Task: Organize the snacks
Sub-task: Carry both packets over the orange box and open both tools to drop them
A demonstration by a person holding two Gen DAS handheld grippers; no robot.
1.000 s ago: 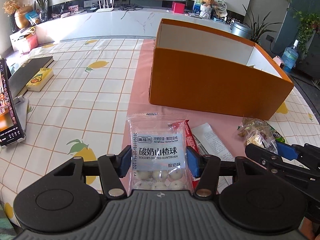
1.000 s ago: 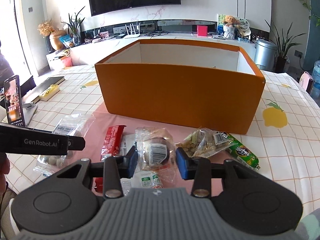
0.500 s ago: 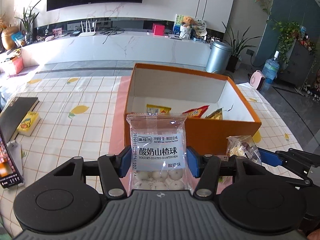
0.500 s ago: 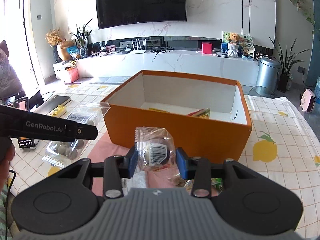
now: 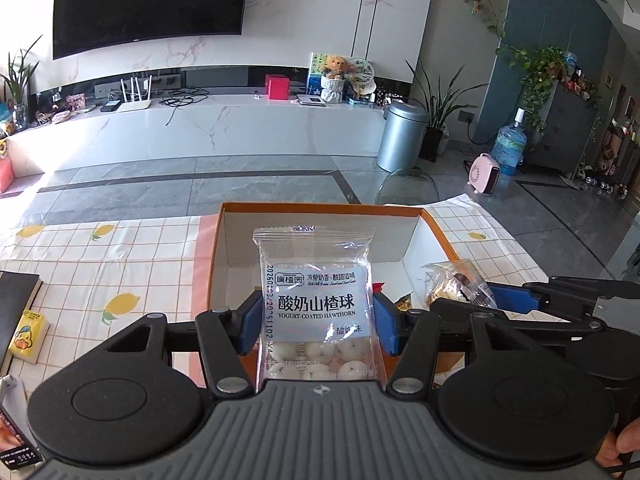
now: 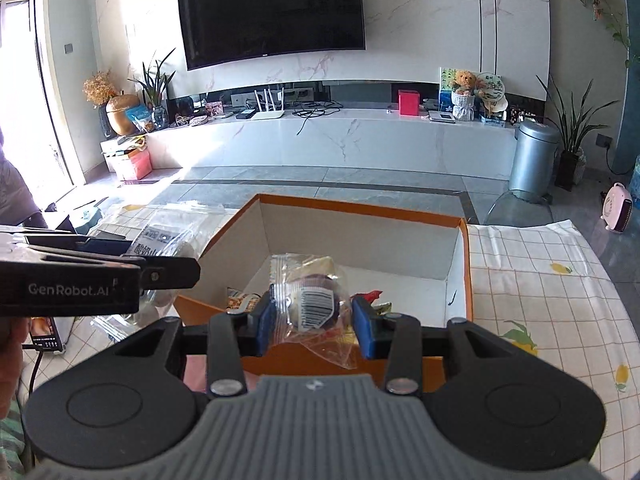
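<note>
My left gripper (image 5: 316, 326) is shut on a clear yogurt-coated hawthorn bag (image 5: 316, 300) and holds it upright above the near edge of the open orange box (image 5: 436, 226). My right gripper (image 6: 316, 322) is shut on a clear packet with a dark round snack and barcode (image 6: 316, 304), also above the orange box (image 6: 360, 208). The right gripper and its packet (image 5: 456, 284) show at the right in the left wrist view. The left gripper (image 6: 100, 280) with its bag (image 6: 160, 240) shows at the left in the right wrist view. Several snack packs (image 6: 240, 302) lie inside the box.
The box stands on a pink mat on a lemon-print tablecloth (image 5: 120, 256). A yellow pack (image 5: 28, 336) and a dark book (image 5: 16, 292) lie at the table's left. A phone (image 6: 46, 332) stands at the left. The table's far edge is just behind the box.
Both grippers have risen and moved forward with their packets, from low over the table in front of the box to above its open top. The loose snacks on the mat have dropped out of view.
</note>
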